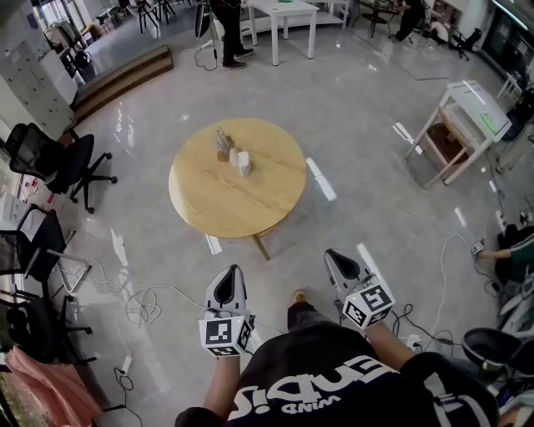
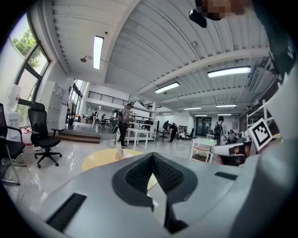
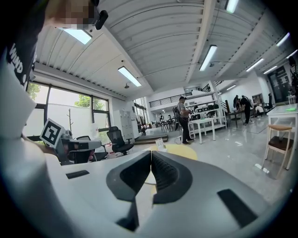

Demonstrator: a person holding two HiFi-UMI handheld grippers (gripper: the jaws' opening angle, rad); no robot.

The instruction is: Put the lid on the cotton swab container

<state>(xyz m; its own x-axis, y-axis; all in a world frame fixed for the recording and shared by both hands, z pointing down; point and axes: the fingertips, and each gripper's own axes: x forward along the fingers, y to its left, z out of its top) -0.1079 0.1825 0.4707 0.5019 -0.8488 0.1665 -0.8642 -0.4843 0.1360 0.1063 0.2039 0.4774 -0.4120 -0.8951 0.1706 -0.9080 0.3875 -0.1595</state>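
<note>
Wooden round table (image 1: 219,210) at the frame's centre carries the small white container (image 1: 243,163) near its upper left, well apart from the left gripper (image 1: 229,279) and right gripper (image 1: 337,262) at the bottom, both pressed together on nothing, apparently because the approach is not yet begun.

Bright ceiling strip lights, glossy floor glare, strong fisheye edge distortion.

Glossy grey floor (image 1: 359,108), round wooden table (image 1: 217,208) at centre, black office chairs (image 1: 50,157) at left, white table (image 1: 285,8) beyond, loose cables (image 1: 142,302), ribbed ceiling (image 2: 153,46), strip lights (image 2: 98,52), tall windows (image 2: 21,56).
</note>
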